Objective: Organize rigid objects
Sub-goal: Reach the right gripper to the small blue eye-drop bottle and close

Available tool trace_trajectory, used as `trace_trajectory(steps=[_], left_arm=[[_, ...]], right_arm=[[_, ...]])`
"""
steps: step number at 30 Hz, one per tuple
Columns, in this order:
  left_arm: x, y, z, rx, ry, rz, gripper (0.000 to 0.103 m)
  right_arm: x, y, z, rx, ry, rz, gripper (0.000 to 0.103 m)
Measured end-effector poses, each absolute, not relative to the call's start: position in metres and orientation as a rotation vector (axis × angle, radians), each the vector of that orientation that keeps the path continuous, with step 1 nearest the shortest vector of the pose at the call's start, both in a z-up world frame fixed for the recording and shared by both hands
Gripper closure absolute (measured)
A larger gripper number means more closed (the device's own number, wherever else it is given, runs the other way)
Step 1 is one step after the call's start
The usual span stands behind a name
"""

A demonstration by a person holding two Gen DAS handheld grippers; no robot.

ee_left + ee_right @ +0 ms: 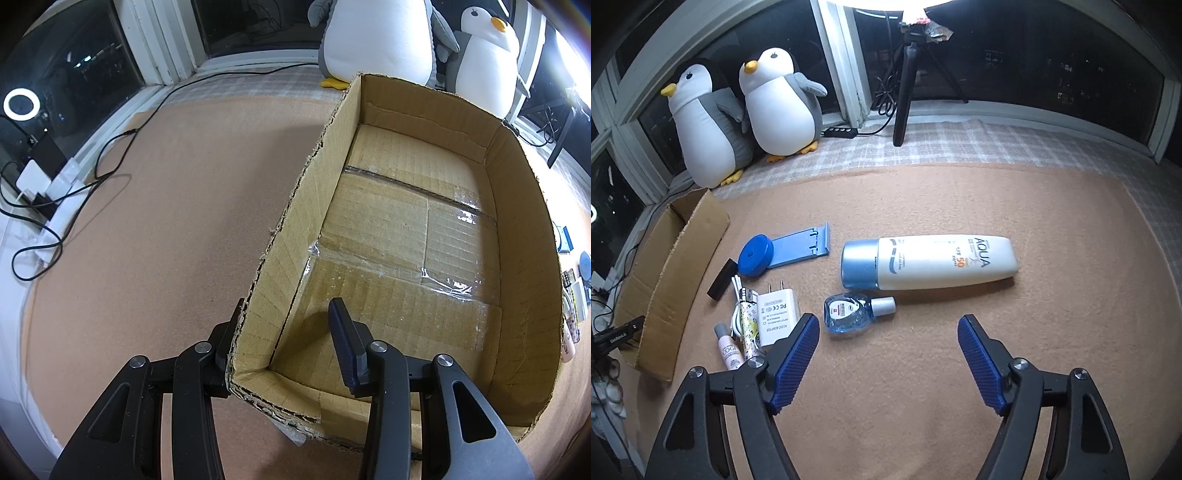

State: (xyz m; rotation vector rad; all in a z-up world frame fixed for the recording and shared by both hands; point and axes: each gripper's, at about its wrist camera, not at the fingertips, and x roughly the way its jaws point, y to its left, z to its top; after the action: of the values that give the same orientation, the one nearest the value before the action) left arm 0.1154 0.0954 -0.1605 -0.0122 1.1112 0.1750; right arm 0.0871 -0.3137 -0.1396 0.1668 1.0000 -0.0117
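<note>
Left gripper: I'm straddling the box wall, fingers spread.
Right gripper: I'm hovering wide open near the bottle.

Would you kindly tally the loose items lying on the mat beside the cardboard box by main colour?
White: 3 (sunscreen bottle, charger, cable)
Blue: 3 (round case, stand, small bottle)
Black: 1 (block)
Pink: 1 (tube)
Patterned: 1 (tube)
Total: 9

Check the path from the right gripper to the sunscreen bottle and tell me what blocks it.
Nothing visible blocks it. The right gripper is open over bare mat, and the sunscreen bottle lies straight ahead. The small blue bottle lies just left of that line, near the left finger.
</note>
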Motion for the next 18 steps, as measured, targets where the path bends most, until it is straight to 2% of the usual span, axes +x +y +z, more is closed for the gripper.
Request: trace_trajectory(steps=[2, 16, 18], left_arm=[[0.115, 0.095, -0.161, -0.012, 1.111, 0.176, 0.062], [0.115, 0.096, -0.161, -0.016, 1.109, 0.175, 0.062], [0.115, 0.096, -0.162, -0.018, 1.108, 0.174, 0.062]], right_arm=[[0.092, -0.311, -0.144, 0.155, 1.007, 0.013, 0.039], [0.118, -0.293, -0.17, 0.081, 1.088, 0.102, 0.046], [0.12, -0.292, -0.172, 0.073, 1.096, 0.104, 0.05]])
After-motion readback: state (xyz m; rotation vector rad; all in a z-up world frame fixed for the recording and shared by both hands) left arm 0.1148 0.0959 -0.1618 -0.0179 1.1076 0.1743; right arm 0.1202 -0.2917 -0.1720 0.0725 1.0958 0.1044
